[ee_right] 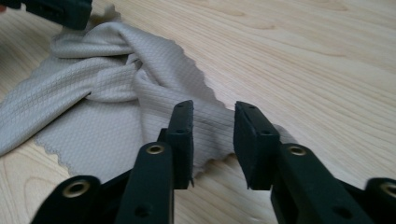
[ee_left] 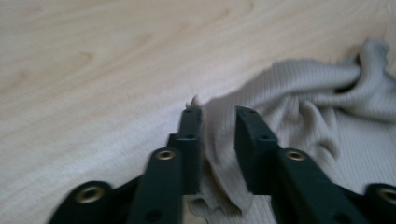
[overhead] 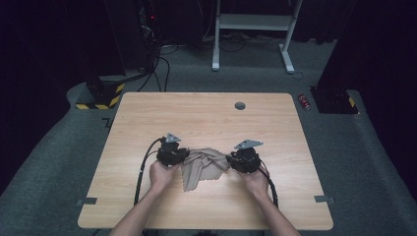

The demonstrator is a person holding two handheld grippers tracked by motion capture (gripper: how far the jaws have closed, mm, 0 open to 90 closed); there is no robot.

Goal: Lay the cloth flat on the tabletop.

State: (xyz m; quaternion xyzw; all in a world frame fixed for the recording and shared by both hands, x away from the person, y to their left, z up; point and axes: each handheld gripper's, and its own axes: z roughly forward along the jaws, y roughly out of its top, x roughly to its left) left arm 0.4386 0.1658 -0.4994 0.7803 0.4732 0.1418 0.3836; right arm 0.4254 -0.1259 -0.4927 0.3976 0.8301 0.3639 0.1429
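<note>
Forearms enter from the bottom of the high view, each hand holding tongs low on the wooden bench (overhead: 206, 118). Left tongs (overhead: 173, 154) and right tongs (overhead: 244, 160) flank a crumpled beige cloth (overhead: 201, 166) at lower centre. Both stand apart, cloth edge between the jaws, not clamped. Farther up, a grey grommet (overhead: 240, 105).

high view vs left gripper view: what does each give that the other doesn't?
High view alone: both hands, the left gripper and right gripper at opposite ends of the crumpled beige cloth, the whole wooden table with its grommet, the carpet and the white frame behind.

Left gripper view alone: its jaws stand apart with a raised cloth edge between them, and the ribbed weave.

Shared: cloth and tabletop.
</note>
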